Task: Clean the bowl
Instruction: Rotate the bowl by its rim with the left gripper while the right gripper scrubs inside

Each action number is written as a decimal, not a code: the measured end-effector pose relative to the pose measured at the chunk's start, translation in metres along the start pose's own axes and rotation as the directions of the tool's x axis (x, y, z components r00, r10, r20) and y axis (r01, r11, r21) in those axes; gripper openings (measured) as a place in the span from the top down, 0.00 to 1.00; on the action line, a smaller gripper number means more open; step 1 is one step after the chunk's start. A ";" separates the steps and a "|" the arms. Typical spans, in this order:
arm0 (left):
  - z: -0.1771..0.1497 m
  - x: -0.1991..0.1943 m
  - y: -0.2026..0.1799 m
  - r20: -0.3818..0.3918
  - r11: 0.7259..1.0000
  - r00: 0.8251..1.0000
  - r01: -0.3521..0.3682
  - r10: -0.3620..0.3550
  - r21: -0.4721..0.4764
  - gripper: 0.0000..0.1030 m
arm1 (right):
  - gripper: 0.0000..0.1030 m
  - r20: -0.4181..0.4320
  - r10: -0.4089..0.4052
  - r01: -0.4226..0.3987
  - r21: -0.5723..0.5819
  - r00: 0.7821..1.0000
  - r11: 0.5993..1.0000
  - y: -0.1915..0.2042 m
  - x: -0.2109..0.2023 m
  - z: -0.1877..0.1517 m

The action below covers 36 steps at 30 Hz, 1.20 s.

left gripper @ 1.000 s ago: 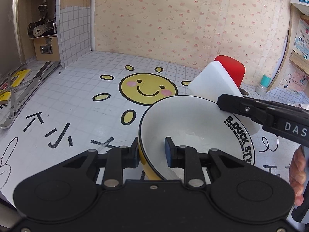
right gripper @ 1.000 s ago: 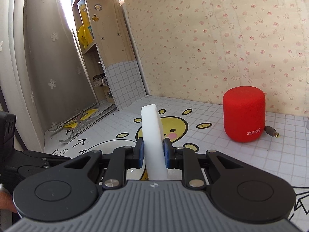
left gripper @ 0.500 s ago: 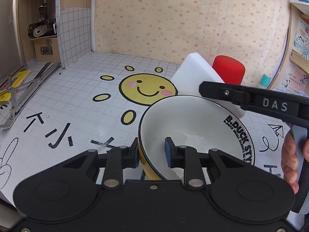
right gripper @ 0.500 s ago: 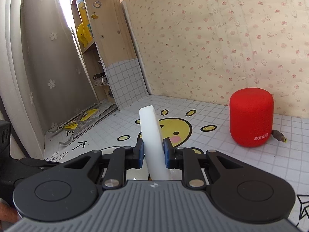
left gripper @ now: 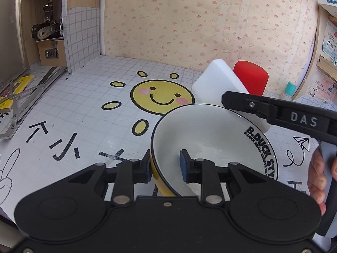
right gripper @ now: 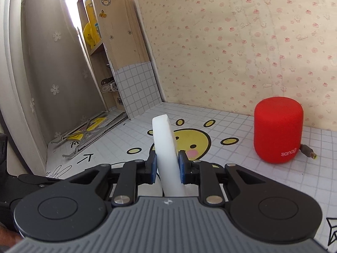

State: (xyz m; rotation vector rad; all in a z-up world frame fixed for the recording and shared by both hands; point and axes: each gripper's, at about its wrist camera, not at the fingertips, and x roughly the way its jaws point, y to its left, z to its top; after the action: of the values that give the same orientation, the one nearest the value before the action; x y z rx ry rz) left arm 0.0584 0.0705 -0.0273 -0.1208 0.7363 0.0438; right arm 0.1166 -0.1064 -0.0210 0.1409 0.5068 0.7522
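Note:
A bowl (left gripper: 210, 135), white inside and yellow outside with black "B.DUCK" lettering on its rim, is tilted and held off the table. My left gripper (left gripper: 166, 166) is shut on its near rim, one finger inside and one outside. My right gripper (right gripper: 167, 166) is shut on a white sponge block (right gripper: 166, 147), held on edge. In the left wrist view the sponge (left gripper: 217, 86) and the right gripper's black arm (left gripper: 273, 109) sit just above the bowl's far rim.
A red cylindrical speaker (right gripper: 278, 132) with a cable plug stands near the back wall; it also shows in the left wrist view (left gripper: 252, 80). The white grid table cover (left gripper: 84, 105) has a smiling sun print. A folded metal stand (left gripper: 19, 97) and wooden shelves are at the left.
My right gripper with the sponge has risen and moved left, from low over the bowl's far right rim to higher above its far rim. The left gripper and bowl stayed still.

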 end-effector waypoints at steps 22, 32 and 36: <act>0.008 -0.003 0.003 0.013 0.999 1.000 0.007 -0.008 0.053 0.57 | 0.78 0.029 -0.020 0.019 0.035 0.999 0.999 -0.001 -0.028 -0.019; 0.030 0.010 0.015 0.010 0.981 0.994 0.102 -0.105 0.165 0.36 | 0.78 0.021 -0.023 0.022 0.020 1.000 1.000 0.000 -0.027 -0.018; 0.035 0.023 0.022 -0.070 0.970 0.977 0.208 -0.201 0.126 0.71 | 0.78 0.021 -0.026 0.026 0.018 0.999 1.000 0.001 -0.025 -0.018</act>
State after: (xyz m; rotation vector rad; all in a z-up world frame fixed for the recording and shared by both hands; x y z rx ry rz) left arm 0.0967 0.0968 -0.0192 -0.0701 0.7785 -0.2064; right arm 0.0918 -0.1236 -0.0263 0.1584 0.4949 0.7202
